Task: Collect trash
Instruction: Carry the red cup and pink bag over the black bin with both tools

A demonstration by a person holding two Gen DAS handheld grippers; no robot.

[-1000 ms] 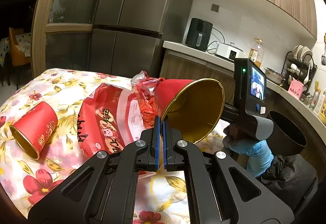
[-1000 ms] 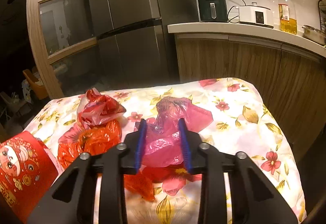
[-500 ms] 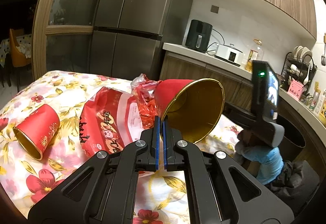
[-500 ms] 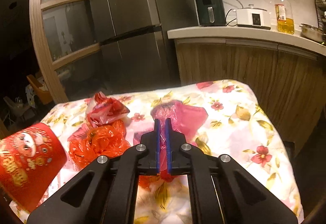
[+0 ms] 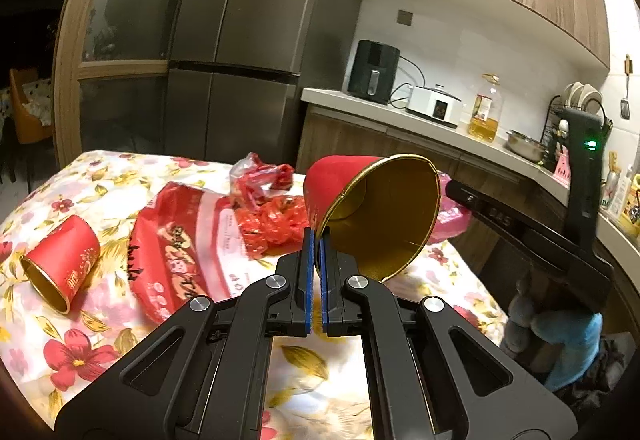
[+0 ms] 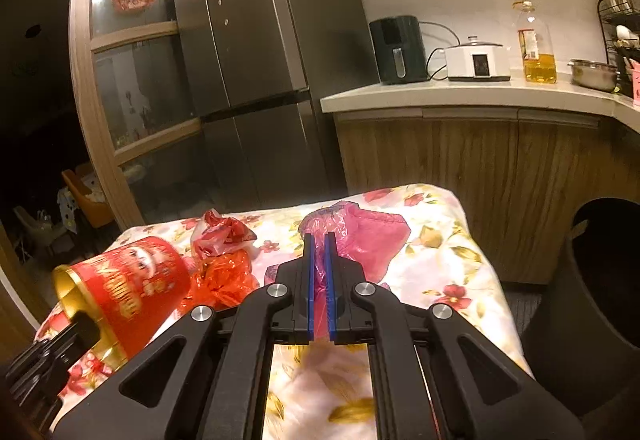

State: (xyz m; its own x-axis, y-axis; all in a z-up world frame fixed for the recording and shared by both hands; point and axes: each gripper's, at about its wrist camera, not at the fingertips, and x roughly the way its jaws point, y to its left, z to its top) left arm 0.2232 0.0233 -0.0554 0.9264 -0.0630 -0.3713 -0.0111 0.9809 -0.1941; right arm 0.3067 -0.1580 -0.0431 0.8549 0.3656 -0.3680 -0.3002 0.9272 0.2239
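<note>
Left gripper (image 5: 315, 240) is pinching the rim of a red paper cup (image 5: 372, 208) held on its side above the floral tablecloth (image 5: 120, 176); right gripper (image 6: 319, 244) is clamped on a pink plastic bag (image 6: 360, 236). Only the left view catches the second cup (image 5: 60, 268) and the red snack bag (image 5: 180, 252), whose lettering is too blurry to read. Only the right view shows the black bin (image 6: 600, 280).

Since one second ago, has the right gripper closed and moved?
Yes. The right gripper has shut on the pink plastic bag and lifted back: the countertop sits lower in its view, and the black bin now shows at right.
</note>
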